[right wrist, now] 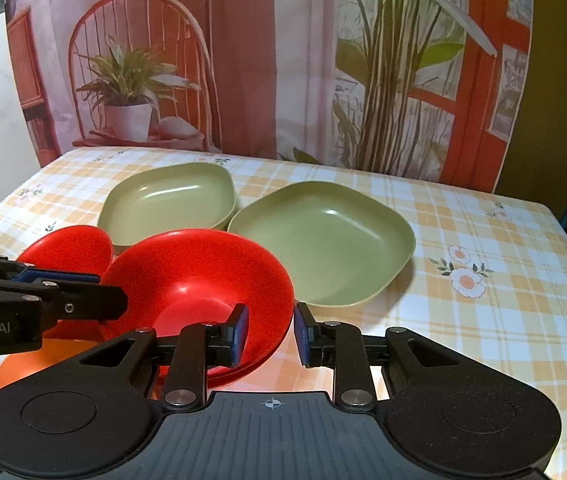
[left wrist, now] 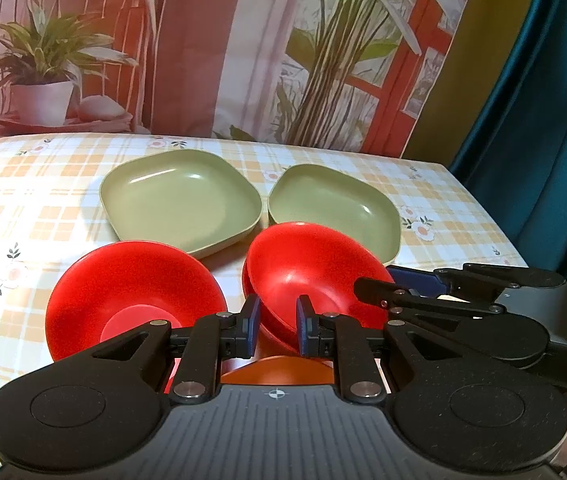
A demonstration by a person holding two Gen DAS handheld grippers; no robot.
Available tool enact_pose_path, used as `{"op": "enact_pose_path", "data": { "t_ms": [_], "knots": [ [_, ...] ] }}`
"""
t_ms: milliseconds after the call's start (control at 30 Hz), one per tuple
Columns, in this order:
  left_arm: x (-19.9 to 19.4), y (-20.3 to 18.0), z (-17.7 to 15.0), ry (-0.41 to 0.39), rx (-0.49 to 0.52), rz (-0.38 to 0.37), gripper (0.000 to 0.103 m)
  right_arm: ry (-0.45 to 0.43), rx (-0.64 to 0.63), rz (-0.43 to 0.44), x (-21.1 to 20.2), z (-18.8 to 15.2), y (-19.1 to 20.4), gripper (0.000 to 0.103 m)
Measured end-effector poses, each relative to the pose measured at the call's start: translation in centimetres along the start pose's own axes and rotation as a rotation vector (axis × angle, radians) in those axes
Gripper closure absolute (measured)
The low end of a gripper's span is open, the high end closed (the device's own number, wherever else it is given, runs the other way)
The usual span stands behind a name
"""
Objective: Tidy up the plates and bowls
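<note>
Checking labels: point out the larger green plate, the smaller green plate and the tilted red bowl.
larger green plate (left wrist: 181,204), left wrist view, flat inner floor.
smaller green plate (left wrist: 335,208), left wrist view, inner floor.
tilted red bowl (right wrist: 199,272), right wrist view, inner wall.

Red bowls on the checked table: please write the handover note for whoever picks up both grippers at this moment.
Left gripper: shut on the near rim of the tilted red bowl.
Right gripper: straddles the same bowl's opposite rim; I cannot tell whether its pads press.
That bowl sits askew in a second red bowl. A third red bowl stands alone beside them.
An orange dish lies nearest, mostly hidden.
The two green plates lie side by side at the back, unstacked.
Done: one bowl roughly nested.
Left: seat it, add the third bowl, stack the plates.
</note>
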State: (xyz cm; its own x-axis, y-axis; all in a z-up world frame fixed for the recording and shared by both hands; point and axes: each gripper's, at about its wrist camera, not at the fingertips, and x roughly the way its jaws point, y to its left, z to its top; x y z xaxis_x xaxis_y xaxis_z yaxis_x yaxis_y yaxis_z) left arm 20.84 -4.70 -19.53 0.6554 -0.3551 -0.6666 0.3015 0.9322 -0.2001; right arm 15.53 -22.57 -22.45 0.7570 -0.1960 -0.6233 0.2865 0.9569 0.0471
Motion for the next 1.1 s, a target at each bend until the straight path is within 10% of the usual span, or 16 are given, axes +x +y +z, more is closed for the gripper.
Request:
{"op": "enact_pose_path", "data": {
  "t_ms": [933,1100],
  "knots": [
    [-5.0,2.2,0.8,-0.141,0.029,0.095,0.07,-0.113,0.036,0.068,-3.6,1.1,1.0,0.067],
    [-6.3,3.0,0.8,-0.179,0.04,0.13,0.058,-0.146,0.043,0.061,-4.2,1.3,1.5,0.048]
  ]
}}
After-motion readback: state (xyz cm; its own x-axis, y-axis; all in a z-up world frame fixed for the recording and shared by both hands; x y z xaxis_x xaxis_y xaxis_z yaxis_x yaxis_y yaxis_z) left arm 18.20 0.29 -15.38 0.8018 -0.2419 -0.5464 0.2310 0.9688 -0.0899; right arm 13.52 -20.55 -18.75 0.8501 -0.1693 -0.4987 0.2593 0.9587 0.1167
